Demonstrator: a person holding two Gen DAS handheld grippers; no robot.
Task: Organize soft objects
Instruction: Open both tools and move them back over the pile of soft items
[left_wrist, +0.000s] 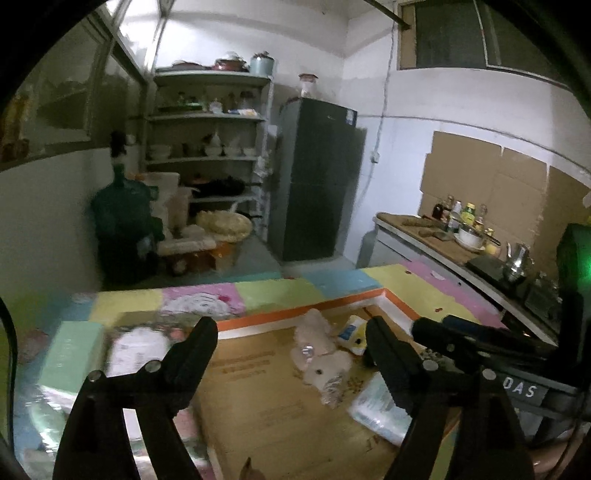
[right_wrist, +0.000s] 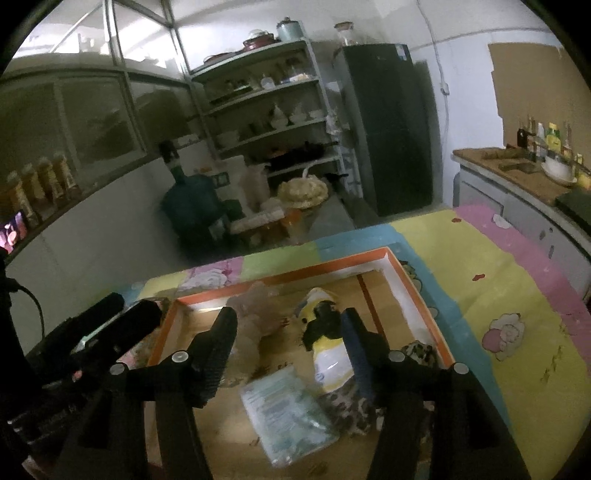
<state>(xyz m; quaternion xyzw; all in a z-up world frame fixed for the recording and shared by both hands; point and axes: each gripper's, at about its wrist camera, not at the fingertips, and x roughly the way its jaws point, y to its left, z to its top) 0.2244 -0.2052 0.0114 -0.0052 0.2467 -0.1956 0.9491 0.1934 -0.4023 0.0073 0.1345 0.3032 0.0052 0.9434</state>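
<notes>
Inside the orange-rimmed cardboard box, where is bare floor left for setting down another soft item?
Orange-rimmed cardboard box: bare brown floor along its left wall, left of the pale pink plush toy, and in the far right corner beyond the yellow-and-white pouch. The middle and near side are crowded: plush, pouch, clear plastic packet and leopard-print cloth lie close together.
</notes>
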